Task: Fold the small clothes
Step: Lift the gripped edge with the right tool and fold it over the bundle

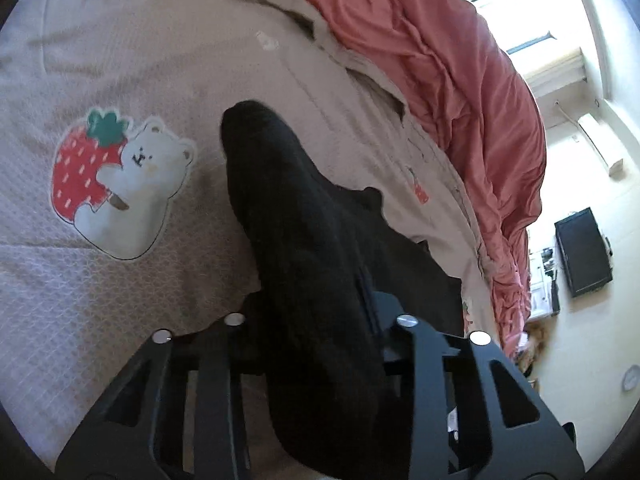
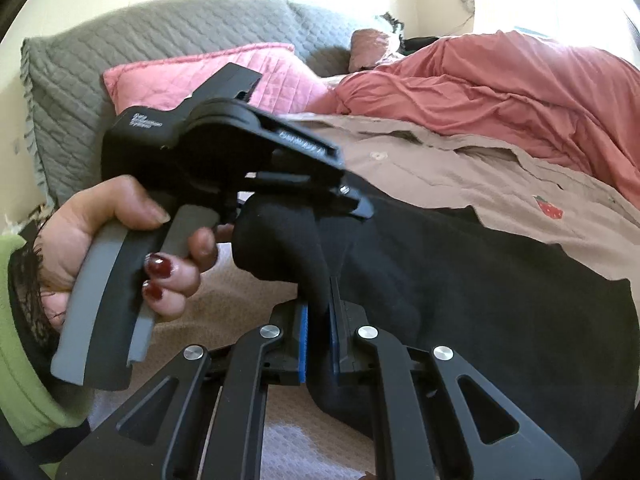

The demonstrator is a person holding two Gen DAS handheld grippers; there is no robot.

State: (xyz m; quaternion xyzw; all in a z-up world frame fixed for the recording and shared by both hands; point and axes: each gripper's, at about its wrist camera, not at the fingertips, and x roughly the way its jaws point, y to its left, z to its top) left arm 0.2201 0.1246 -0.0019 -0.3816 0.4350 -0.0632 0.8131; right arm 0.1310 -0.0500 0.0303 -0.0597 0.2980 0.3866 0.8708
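Note:
A black garment point(image 1: 316, 248) lies on the beige bed cover and rises into my left gripper point(image 1: 320, 312), which is shut on its fold; the cloth hides the fingertips. In the right wrist view the same black garment point(image 2: 460, 272) spreads to the right. My right gripper point(image 2: 320, 320) is shut on a raised fold of it between blue pads point(image 2: 303, 344). The left gripper point(image 2: 360, 208), held by a hand with red nails, pinches the same cloth just above and beyond the right one.
The beige cover carries a strawberry-and-bear print point(image 1: 116, 184). A rumpled red duvet point(image 1: 440, 64) lies along the far side, also in the right wrist view point(image 2: 500, 92). A pink pillow point(image 2: 192, 76) and a grey quilted cushion point(image 2: 100, 64) stand at the head.

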